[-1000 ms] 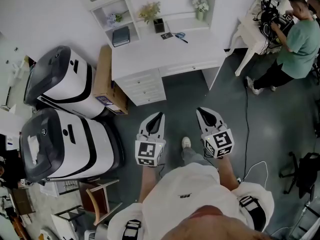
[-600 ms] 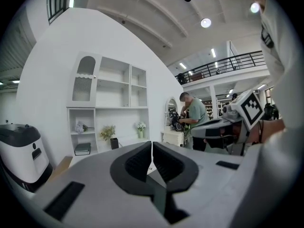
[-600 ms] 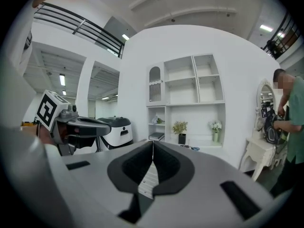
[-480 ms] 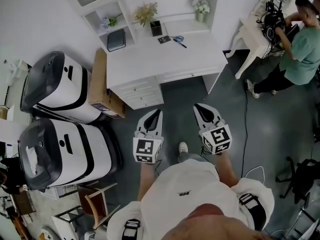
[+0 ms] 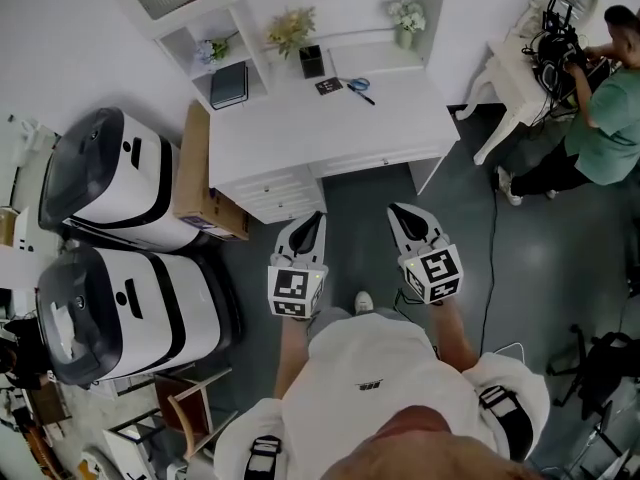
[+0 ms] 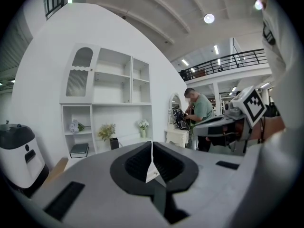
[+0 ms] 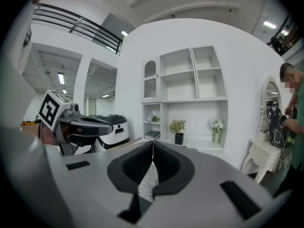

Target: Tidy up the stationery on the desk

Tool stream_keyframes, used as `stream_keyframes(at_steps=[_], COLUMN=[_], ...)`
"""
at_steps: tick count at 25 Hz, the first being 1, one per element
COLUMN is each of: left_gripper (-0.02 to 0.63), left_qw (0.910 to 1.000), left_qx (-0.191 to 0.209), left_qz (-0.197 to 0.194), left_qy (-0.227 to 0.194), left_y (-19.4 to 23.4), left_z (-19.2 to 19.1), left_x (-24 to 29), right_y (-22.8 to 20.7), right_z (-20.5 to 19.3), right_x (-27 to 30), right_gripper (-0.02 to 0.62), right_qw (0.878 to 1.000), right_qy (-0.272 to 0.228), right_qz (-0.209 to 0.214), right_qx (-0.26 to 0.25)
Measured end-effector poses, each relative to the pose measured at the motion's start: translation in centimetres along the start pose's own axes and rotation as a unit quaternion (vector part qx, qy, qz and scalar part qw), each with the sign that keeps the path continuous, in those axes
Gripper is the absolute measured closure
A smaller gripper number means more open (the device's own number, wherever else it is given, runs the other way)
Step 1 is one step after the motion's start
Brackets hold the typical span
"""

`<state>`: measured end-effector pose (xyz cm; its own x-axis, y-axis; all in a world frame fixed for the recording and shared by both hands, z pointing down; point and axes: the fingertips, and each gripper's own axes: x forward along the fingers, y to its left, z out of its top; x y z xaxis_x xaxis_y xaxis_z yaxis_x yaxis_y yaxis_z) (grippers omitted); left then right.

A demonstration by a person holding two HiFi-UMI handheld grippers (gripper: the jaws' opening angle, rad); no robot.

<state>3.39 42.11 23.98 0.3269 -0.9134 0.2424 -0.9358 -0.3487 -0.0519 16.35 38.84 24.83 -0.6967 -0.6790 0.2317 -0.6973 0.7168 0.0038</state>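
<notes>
The white desk [image 5: 300,133] stands ahead of me against the wall. On it lie blue-handled scissors [image 5: 358,84], a pen [image 5: 365,96] and a small dark card [image 5: 328,86], beside a black pen holder [image 5: 311,61]. A dark notebook [image 5: 228,85] rests on the low shelf at the left. My left gripper [image 5: 318,215] and right gripper [image 5: 393,208] hover side by side over the grey floor, short of the desk's front edge. Both point at the desk. Each one's jaws meet with nothing between them, as the left gripper [image 6: 152,143] and right gripper [image 7: 153,141] views show.
Two large white-and-black machines [image 5: 115,178] [image 5: 125,303] and a cardboard box [image 5: 198,173] stand left of the desk. A person in green [image 5: 610,118] works at another white table [image 5: 515,73] on the right. A cable [image 5: 490,258] crosses the floor.
Both grippers have moved forward together toward the desk, which now sits closer and lower in the head view. Their jaws have stayed shut.
</notes>
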Motion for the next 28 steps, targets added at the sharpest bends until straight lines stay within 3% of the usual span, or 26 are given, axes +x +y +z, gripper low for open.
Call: stream_keyframes(at_steps=[13, 28], left_gripper=[0.606, 0.606], left_qw=[0.9998, 0.9999], left_qx=[0.000, -0.009], left_qz=[0.017, 0.005], left_qy=[0.009, -0.008], left_y=[3.1, 9.3], left_z=[-0.3, 1.4], left_x=[4.4, 11.9], right_y=[-2.7, -6.4], right_z=[0.5, 1.6], right_x=[5.1, 14.0], right_gripper=[0.598, 0.599], right_qw=[1.000, 1.000], right_qy=[0.003, -0.001], right_qz=[0.017, 0.007], right_qx=[0.004, 0.015])
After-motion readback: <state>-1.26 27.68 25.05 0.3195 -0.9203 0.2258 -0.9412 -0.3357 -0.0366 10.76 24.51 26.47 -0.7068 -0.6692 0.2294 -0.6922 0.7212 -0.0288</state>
